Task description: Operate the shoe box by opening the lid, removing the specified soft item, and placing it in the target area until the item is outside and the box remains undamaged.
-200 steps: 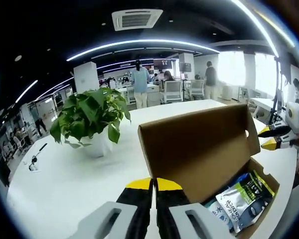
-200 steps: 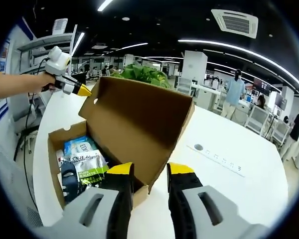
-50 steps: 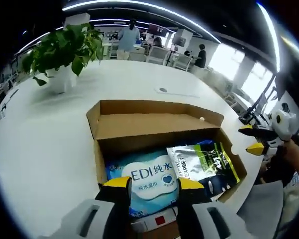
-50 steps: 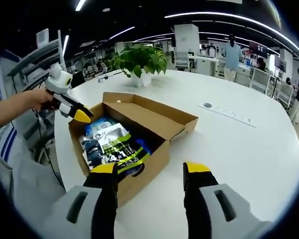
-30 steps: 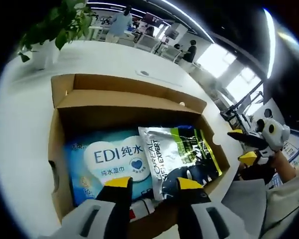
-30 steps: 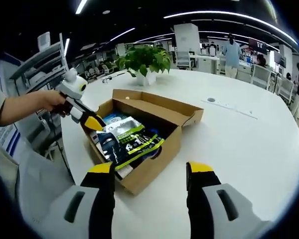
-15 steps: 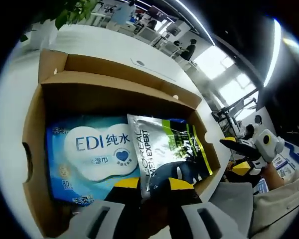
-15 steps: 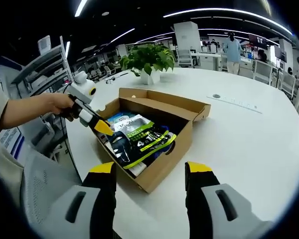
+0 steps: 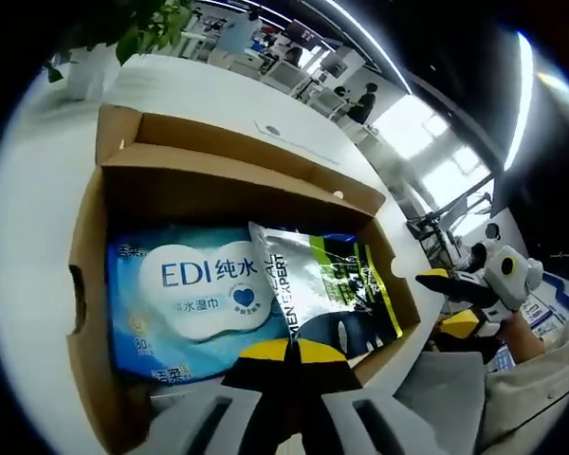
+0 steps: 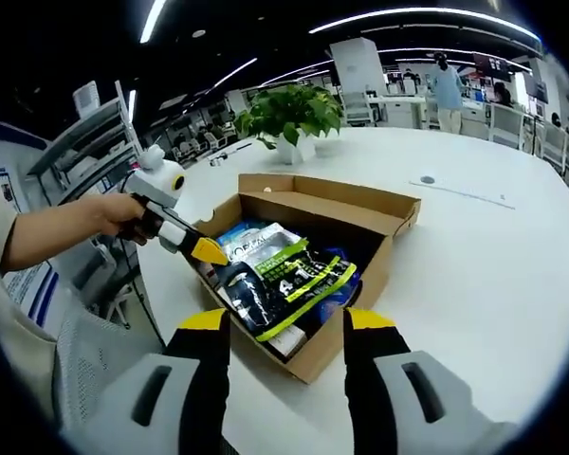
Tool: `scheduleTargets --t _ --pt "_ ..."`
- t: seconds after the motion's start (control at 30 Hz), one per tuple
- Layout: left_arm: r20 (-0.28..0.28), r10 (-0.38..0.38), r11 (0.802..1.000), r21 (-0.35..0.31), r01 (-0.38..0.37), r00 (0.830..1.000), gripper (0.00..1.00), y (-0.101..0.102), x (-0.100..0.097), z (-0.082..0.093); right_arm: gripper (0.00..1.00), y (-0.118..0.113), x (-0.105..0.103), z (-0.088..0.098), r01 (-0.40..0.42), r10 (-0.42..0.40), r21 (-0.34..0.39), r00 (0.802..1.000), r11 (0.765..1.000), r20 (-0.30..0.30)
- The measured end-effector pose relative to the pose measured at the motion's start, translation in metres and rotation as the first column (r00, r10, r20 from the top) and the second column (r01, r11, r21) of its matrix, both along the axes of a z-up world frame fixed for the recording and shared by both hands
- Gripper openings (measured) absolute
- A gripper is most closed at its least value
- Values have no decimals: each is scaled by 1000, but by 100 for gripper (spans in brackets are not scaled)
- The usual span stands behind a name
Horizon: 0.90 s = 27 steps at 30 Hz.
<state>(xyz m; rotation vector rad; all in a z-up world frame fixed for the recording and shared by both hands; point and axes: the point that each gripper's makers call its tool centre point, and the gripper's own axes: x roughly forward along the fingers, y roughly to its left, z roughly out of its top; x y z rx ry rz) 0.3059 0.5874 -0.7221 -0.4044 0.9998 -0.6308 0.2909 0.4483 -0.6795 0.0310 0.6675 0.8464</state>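
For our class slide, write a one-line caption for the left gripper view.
Left claw shut on the silver-and-green foil pouch beside a blue wet-wipes pack in the open brown cardboard shoe box.

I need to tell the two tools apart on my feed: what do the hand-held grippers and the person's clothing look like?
Both alike: the left hand-held gripper and right hand-held gripper have grey bodies, black jaws and yellow tips. Seen from the right gripper view, the left one has a white rounded body. The person's sleeve is light grey.

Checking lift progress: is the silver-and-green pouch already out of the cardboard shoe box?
No, the silver-and-green pouch lies inside the cardboard shoe box beside the blue wipes pack.
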Motion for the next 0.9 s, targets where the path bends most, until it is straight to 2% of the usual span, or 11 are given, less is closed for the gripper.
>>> scheduleTargets --t 0.3,0.73,0.9 --pt "23 20 1000 14 -20 1000 0 11 -1 5 37 18 3 -10 -40 39 -15 998 999 -48" --pt "48 55 998 37 -57 997 0 29 -3 10 32 44 10 -24 -120 113 -81 990 989 -88" --pt "55 68 996 47 -70 996 0 37 -4 11 32 53 15 -31 -125 112 -100 985 987 -130"
